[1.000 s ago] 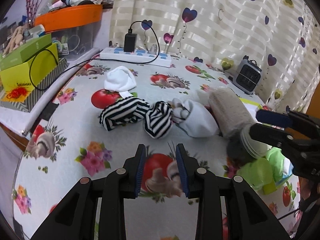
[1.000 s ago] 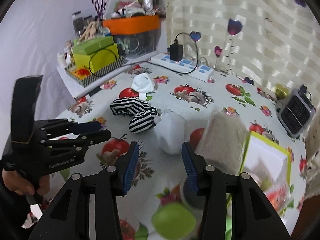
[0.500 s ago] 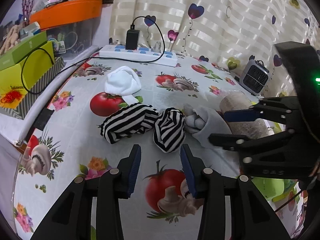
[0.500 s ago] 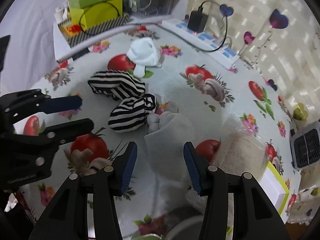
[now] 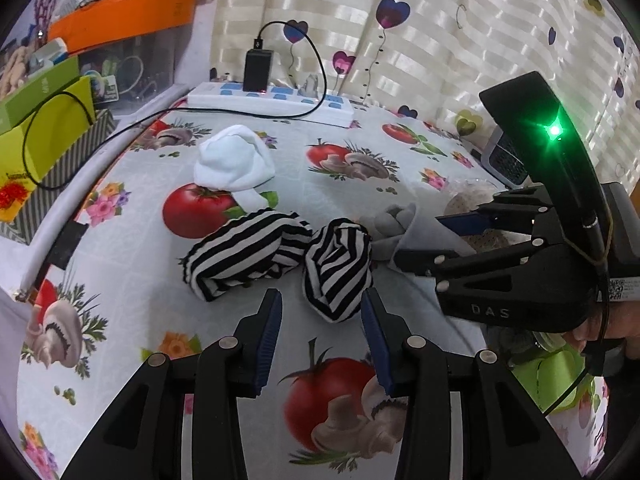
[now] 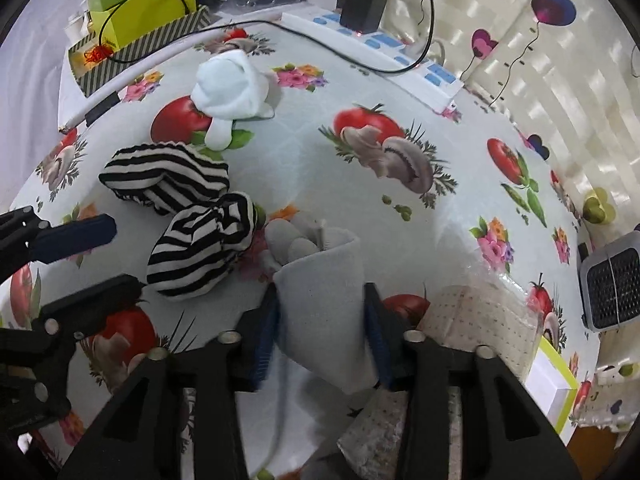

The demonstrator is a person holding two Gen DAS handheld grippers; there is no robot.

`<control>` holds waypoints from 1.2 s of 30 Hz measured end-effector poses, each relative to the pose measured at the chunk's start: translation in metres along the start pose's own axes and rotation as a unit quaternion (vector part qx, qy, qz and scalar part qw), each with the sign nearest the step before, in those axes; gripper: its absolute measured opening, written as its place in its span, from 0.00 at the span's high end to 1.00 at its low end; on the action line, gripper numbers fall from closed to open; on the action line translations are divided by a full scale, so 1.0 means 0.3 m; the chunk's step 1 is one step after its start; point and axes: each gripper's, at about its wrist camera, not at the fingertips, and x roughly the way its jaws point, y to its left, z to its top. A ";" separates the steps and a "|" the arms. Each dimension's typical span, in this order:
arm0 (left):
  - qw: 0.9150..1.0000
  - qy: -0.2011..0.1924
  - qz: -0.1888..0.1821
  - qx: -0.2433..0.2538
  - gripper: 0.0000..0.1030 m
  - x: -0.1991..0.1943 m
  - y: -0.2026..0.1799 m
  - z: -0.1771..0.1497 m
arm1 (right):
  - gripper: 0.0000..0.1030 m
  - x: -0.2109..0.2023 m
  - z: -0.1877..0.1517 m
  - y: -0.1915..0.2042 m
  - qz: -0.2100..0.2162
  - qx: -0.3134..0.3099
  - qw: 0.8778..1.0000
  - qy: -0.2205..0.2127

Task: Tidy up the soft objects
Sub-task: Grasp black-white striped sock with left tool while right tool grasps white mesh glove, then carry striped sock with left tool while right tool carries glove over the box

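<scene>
The right tongs (image 6: 322,334) are straddling the pale grey sock bundle (image 6: 320,276), one blue pad lying against each flank of it, though whether they are truly pinching it or only touching cannot be told from either view. The grey bundle is sitting on the table (image 6: 304,152), with its knotted end pointing toward the round striped sock ball (image 6: 204,248), which is lying just beside it. Touching that ball on its far side is the longer striped sock roll (image 6: 164,176), and beyond the roll, a little apart from it, the white sock bundle (image 6: 230,88) is resting half on a printed tomato.

The left tongs (image 5: 322,320) are hovering released, with a wide gap between the pads, just short of the round striped sock ball (image 5: 338,272), which is lying in line with the gap but outside it. In this view the striped sock roll (image 5: 244,254) is lying against the ball, the white sock bundle (image 5: 232,160) behind the roll, and the grey sock bundle (image 5: 400,228) on the ball's other side, partly hidden by the right tongs (image 5: 416,238) reaching in over it.

Beside the grey bundle, away from the striped ball, a beige dotted roll in clear wrap (image 6: 484,316) is lying on the table. Farther back from the white bundle, a white power strip (image 5: 272,100) with a black charger (image 5: 258,70) plugged in is running along the curtain (image 5: 400,28).
</scene>
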 end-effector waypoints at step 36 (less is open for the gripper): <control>0.998 0.002 0.059 0.020 0.87 0.073 -0.126 0.014 | 0.68 -0.476 -0.378 -0.097 0.081 0.140 0.958 -0.236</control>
